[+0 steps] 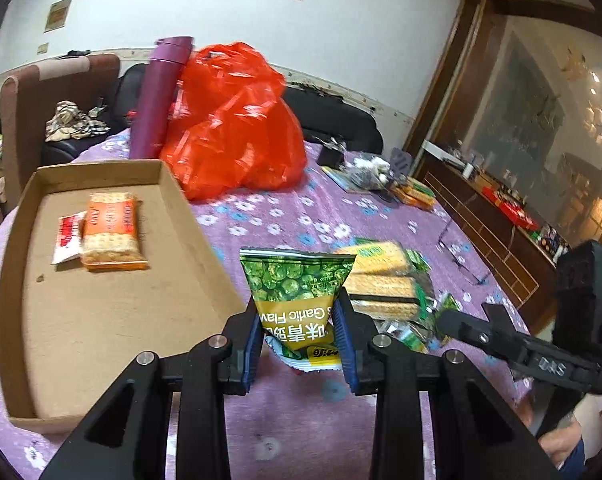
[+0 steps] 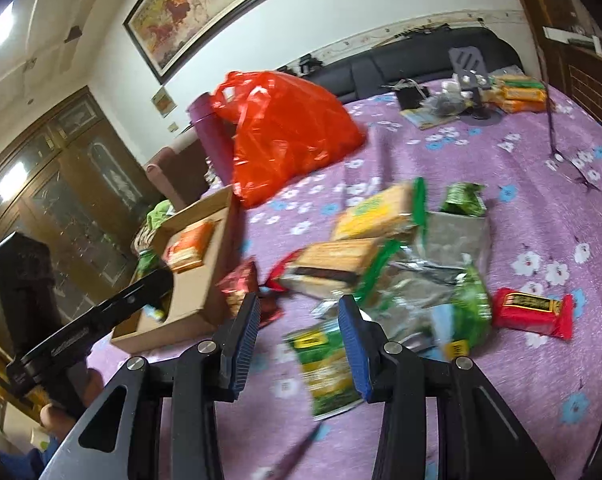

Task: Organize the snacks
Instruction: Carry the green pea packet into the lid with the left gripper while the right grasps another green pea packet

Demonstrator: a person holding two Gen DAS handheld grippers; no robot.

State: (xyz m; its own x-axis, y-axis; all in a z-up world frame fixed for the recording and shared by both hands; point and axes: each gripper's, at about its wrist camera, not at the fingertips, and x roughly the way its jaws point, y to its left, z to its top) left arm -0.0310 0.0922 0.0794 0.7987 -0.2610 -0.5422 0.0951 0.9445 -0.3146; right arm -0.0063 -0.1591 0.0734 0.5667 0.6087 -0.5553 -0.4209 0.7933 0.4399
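L hand-held gripper [image 1: 299, 330] pinched green pea packet [image 1: 297, 292]; R hand-held gripper [image 2: 299, 338] part-open, empty. Carry clear over cardboard tray [image 1: 205, 236] wall, release flat.

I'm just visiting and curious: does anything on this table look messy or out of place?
Yes. Only two snack packs lie in the cardboard tray; the rest sit in a loose, overlapping heap on the purple cloth beside it, some crumpled. One green pea packet hangs upside down, pinched in the left claw.

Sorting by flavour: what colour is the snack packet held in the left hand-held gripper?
Green packet with a yellow-olive band, clearest in the left wrist view.
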